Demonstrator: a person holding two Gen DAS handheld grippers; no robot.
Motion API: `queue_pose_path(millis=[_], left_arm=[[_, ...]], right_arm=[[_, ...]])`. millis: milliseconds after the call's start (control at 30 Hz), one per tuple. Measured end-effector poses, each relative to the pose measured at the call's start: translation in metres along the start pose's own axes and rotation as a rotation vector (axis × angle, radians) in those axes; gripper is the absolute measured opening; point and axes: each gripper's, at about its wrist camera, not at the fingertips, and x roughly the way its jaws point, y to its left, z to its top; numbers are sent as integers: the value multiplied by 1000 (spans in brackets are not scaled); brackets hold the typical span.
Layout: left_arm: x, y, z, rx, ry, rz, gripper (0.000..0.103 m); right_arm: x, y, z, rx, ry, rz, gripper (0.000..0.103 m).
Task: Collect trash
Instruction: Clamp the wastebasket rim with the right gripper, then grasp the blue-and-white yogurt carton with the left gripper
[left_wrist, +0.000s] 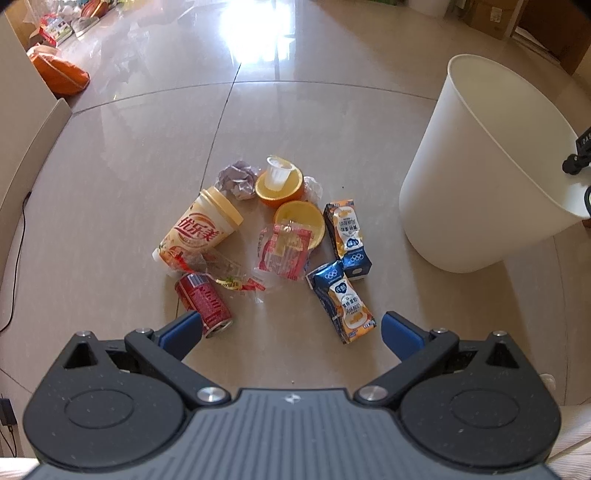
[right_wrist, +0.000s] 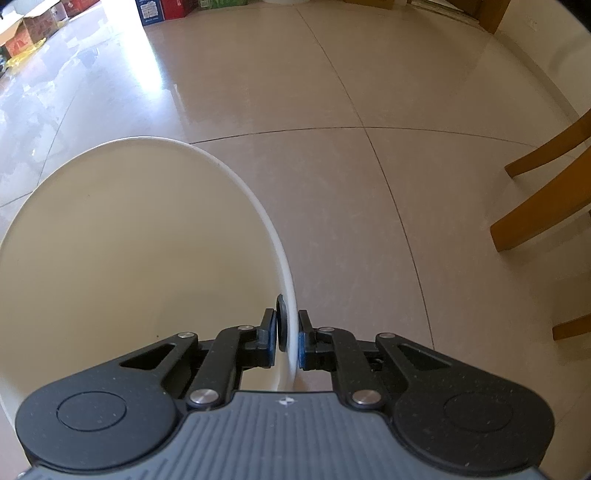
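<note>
The trash lies in a loose heap on the tiled floor (left_wrist: 129, 155), left of a white bin (left_wrist: 480, 166) that leans toward the heap. A yellow-lidded cup (left_wrist: 201, 230) lies on its side, lid pointing far-right. Nearest, a red can (left_wrist: 205, 304) lies with its long axis running far-left to near-right, open end toward the camera. Two drink cartons (left_wrist: 349, 240) lie lengthwise near to far, beside two orange halves (left_wrist: 301, 223) and a red wrapper (left_wrist: 282, 253). The left tool (left_wrist: 291, 326) hangs above the heap, blue pads wide apart, gripping nothing. The right tool (right_wrist: 287, 341) is clamped on the bin's rim (right_wrist: 288, 266).
</note>
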Motion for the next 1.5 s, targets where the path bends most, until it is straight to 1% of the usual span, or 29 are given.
queue_pose_path(millis=[67, 133, 200, 233, 300, 433, 467, 567, 600, 667, 767, 833, 900, 967, 1033, 1133, 1233, 1300, 1367, 1433, 1467, 1500], left_arm=[[2, 2, -2, 1, -27, 2, 102], [8, 3, -4, 5, -37, 10, 102], [18, 4, -7, -12, -21, -3, 102], [25, 4, -7, -37, 0, -14, 102], [39, 2, -8, -77, 21, -52, 102], [73, -14, -11, -151, 40, -61, 102], [85, -20, -11, -150, 39, -54, 102], [117, -33, -13, -140, 30, 12, 102], [129, -35, -12, -146, 28, 22, 102], [150, -35, -11, -191, 30, 24, 102], [181, -35, -12, -257, 61, 9, 102], [196, -37, -14, -260, 79, 14, 102], [206, -38, -17, -238, 93, 24, 102], [207, -36, -21, -211, 97, 48, 102], [204, -30, -26, -198, 87, 47, 102], [198, -21, -34, -186, 70, 86, 101], [200, -21, -38, -180, 66, 51, 96], [203, -27, -37, -145, 66, 29, 83], [206, -33, -35, -93, 72, 28, 77], [207, -38, -35, -55, 66, 30, 68], [207, -38, -34, -46, 64, 28, 61], [209, -39, -32, -46, 64, 18, 56]], right_arm=[[0, 0, 2, -3, 1, -5, 13], [1, 1, 3, -7, -1, -7, 13], [2, 1, 4, -2, 1, -5, 13], [2, 1, 4, 1, 2, -4, 13], [2, 1, 5, 0, 4, -4, 13], [2, -1, 4, 8, 0, 0, 13], [2, -1, 4, 13, 0, 2, 13], [2, -3, 3, 15, -2, 2, 13], [2, -3, 3, 15, -3, 1, 13], [2, -3, 2, 12, -5, 0, 13], [2, -3, 0, 7, -10, -3, 13], [2, -2, -1, 7, -10, -4, 13], [2, -2, -1, 3, -11, -5, 13], [2, -2, -1, -3, -12, -6, 13], [2, -1, -1, 1, -10, -3, 13], [2, -1, 1, 4, -8, -3, 13], [2, 0, 1, 4, -10, -4, 13], [2, -1, 0, 2, -11, -2, 13], [2, -1, 0, 3, -11, 0, 13], [2, -1, 0, 0, -12, -2, 13], [2, -1, 0, -2, -12, -3, 13], [2, -1, 0, -2, -13, -3, 13]])
